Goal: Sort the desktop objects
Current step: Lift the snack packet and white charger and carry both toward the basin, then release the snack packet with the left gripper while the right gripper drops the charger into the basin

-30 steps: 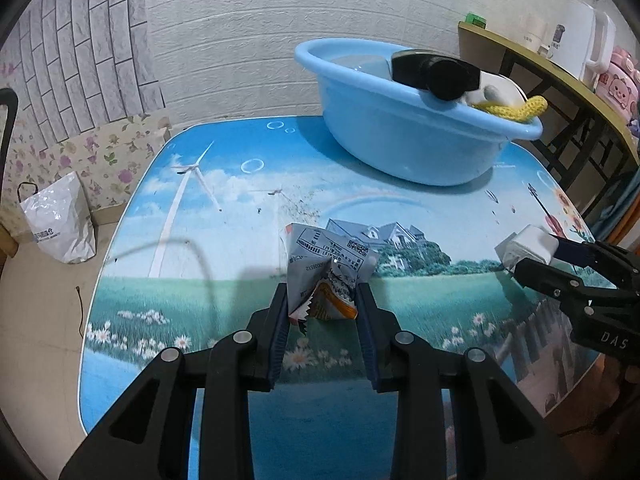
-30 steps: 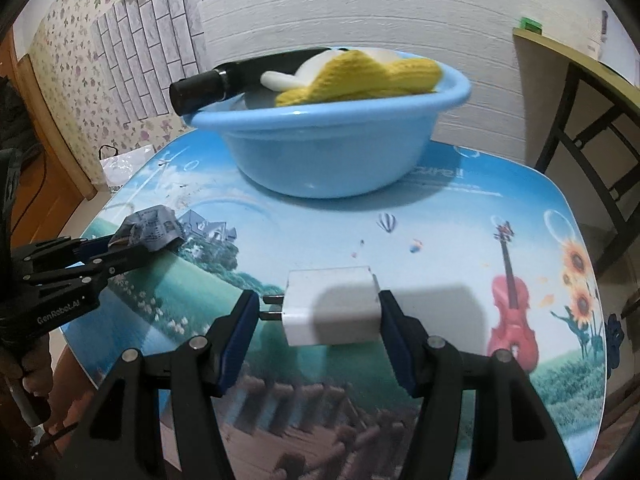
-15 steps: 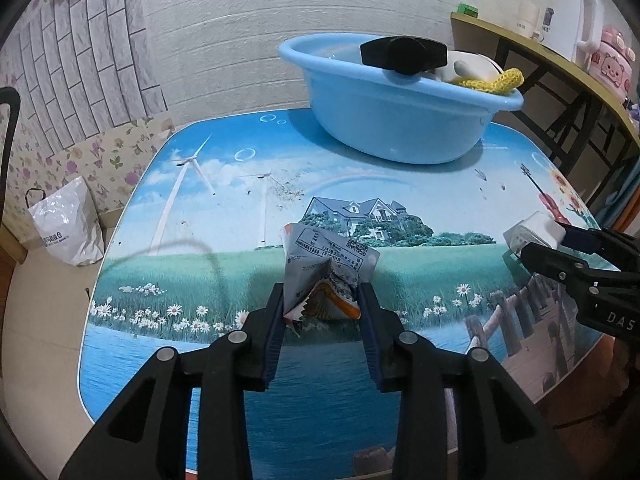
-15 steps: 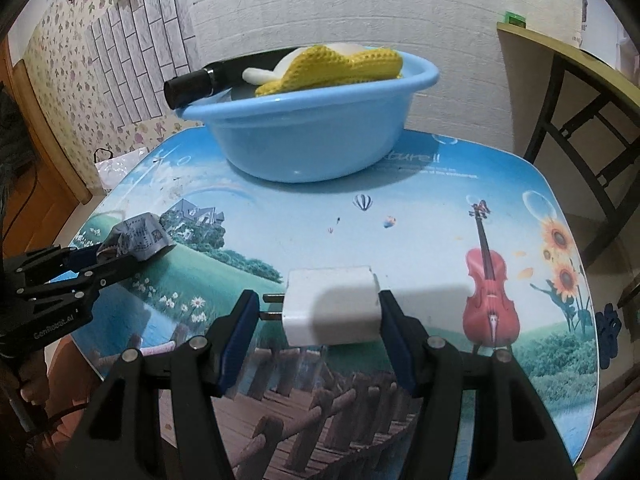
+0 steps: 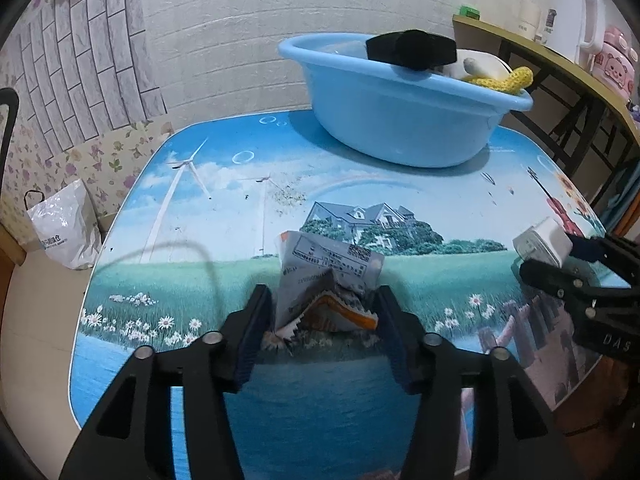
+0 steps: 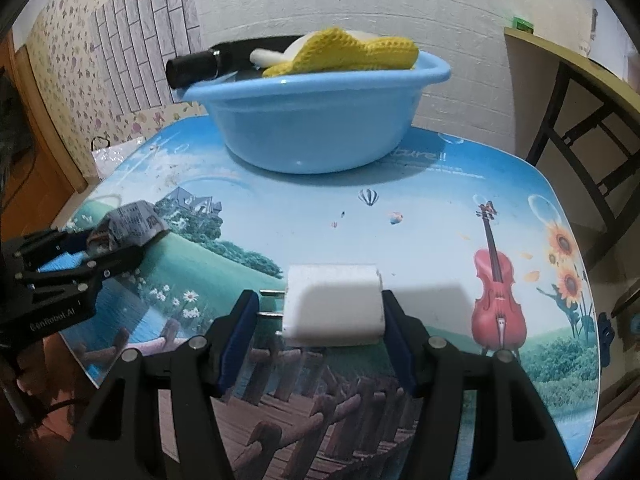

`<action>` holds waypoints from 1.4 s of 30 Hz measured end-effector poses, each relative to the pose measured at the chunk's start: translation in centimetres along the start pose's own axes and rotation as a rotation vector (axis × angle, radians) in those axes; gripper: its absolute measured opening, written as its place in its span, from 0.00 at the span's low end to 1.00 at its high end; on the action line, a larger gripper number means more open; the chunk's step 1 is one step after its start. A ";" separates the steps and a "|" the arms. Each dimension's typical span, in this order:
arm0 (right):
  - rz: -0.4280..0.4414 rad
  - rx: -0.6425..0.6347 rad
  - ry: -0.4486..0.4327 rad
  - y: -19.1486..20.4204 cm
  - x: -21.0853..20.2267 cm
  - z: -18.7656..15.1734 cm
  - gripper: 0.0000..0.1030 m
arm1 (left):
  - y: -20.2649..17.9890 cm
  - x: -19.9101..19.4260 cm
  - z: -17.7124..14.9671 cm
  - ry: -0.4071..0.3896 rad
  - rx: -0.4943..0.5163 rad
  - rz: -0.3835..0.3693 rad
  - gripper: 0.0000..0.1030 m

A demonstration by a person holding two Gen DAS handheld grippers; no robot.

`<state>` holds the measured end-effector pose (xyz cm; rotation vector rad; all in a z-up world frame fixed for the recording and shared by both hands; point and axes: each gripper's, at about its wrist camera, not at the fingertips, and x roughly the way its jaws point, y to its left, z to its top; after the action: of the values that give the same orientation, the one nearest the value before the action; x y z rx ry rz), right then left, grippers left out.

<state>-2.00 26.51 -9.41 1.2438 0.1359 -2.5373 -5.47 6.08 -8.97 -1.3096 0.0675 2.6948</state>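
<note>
Left fingers [image 5: 324, 322] opening, releasing crumpled wrapper [image 5: 326, 280] onto near desk [image 5: 224, 200]; right fingers [image 6: 320, 320] clamping white charger [image 6: 334, 304]; basin [image 5: 400, 120] unreached.

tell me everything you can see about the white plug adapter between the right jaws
The white charger block is a smooth, boxy piece of what looks like hard plastic with rounded edges. Two metal prongs stick out level from its left side. It lies crosswise between the jaws of the right gripper: the right pad sits against its flat end and the prong tips reach the left pad. It is over the near edge of the picture-printed table; whether it rests on it cannot be told.
</note>
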 end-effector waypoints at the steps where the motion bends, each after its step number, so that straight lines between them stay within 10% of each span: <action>1: 0.000 -0.003 -0.005 0.0 0.0 0.0 0.59 | 0.0 0.1 0.0 -0.006 -0.002 0.001 0.56; 5: 0.001 -0.008 -0.016 0.0 0.1 0.0 0.61 | -0.1 0.2 -0.1 -0.031 0.014 -0.002 0.59; 12: 0.027 0.041 -0.066 -1.1 -0.8 0.0 0.58 | -0.1 -0.1 -0.1 -0.064 0.019 -0.034 0.31; 26: 0.072 0.007 -0.224 -0.5 -4.9 2.7 0.58 | -1.3 -5.6 4.2 -0.239 0.018 -0.108 0.29; 42: 0.055 -0.009 -0.274 -1.4 -4.4 6.7 0.58 | -3.0 -3.7 8.5 -0.259 0.057 -0.113 0.29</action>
<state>-5.03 27.40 -1.90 0.8714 0.0500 -2.6247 -9.44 9.50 -0.72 -0.9113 0.0402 2.7171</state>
